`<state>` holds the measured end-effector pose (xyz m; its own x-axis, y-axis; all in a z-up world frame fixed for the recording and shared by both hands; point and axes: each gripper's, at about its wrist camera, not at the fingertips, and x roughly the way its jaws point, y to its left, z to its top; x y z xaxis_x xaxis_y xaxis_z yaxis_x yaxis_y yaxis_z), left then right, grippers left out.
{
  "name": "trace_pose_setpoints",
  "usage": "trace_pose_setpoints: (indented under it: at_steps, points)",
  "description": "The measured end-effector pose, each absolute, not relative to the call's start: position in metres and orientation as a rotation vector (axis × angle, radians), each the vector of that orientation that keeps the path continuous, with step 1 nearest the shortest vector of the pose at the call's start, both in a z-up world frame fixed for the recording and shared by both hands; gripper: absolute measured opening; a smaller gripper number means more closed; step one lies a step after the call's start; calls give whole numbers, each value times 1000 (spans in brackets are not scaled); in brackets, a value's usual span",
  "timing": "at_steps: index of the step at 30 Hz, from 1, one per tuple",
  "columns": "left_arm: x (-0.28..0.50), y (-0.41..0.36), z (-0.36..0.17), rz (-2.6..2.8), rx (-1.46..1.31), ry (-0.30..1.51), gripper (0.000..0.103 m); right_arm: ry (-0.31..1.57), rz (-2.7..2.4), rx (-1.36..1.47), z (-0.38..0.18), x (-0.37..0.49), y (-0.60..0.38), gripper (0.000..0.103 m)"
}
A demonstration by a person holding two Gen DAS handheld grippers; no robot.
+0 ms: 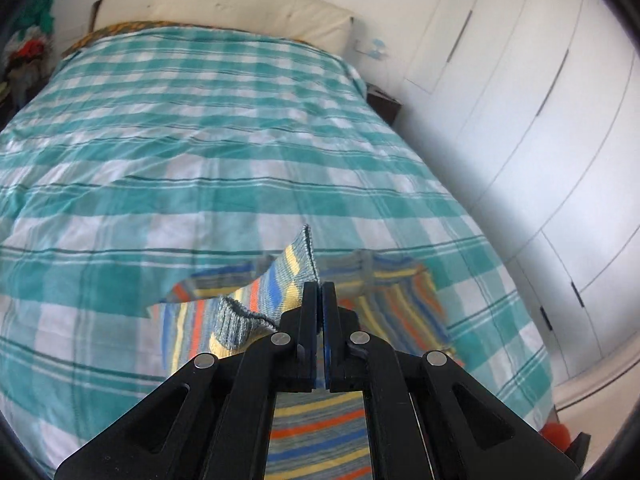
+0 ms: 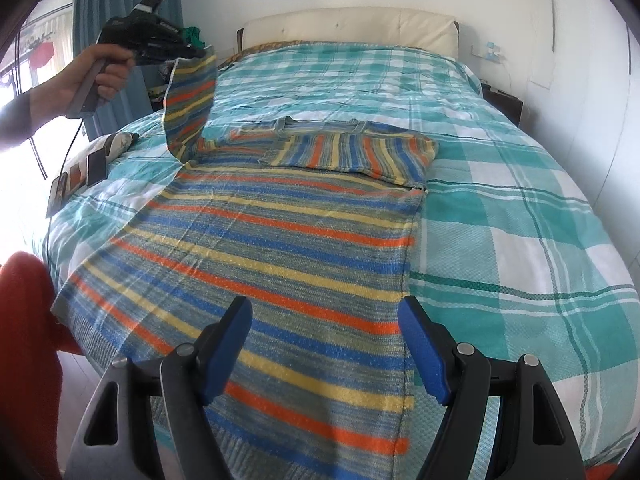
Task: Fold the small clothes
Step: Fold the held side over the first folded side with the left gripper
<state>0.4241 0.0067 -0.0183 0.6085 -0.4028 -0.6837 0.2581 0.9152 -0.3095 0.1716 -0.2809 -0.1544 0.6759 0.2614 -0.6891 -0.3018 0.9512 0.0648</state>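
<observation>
A bed (image 2: 500, 216) under a teal-and-white checked cover (image 1: 200, 152) carries a striped knit sweater (image 2: 280, 240) spread flat, one sleeve lifted off it.

No legible text, label, brand name, number or sign appears in either wrist view. The body of the left gripper (image 2: 200, 53) carries faint pale markings near its top, too small and blurred to read. The small dark cards (image 2: 86, 172) lying at the bed's edge show no readable characters. The pale blue mark on the wall (image 1: 376, 49) beside the headboard is a blurred shape, not decipherable as lettering.
</observation>
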Motion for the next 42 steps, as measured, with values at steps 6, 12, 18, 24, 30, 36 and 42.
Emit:
trace_pose_setpoints:
  at_steps: [6, 12, 18, 24, 30, 36, 42]
  points:
    - [432, -47, -71, -492, -261, 950, 53, 768, 303, -8, -153, 173, -293, 75]
    - [425, 51, -77, -243, -293, 882, 57, 773, 300, 53, -153, 177, -305, 75]
    - [407, 118, -151, -29, -264, 993, 51, 828, 331, 137, -157, 188, -310, 75]
    - [385, 116, -207, -23, -255, 1009, 40, 861, 492, 167, -105, 231, -280, 75]
    - [366, 114, -206, -43, -259, 941, 41, 916, 555, 405, -85, 373, -254, 68]
    - [361, 117, -208, -54, -290, 913, 42, 1189, 449, 492, -173, 495, -223, 46]
    - [359, 118, -208, -59, -295, 892, 42, 1271, 434, 612, -219, 511, -212, 8]
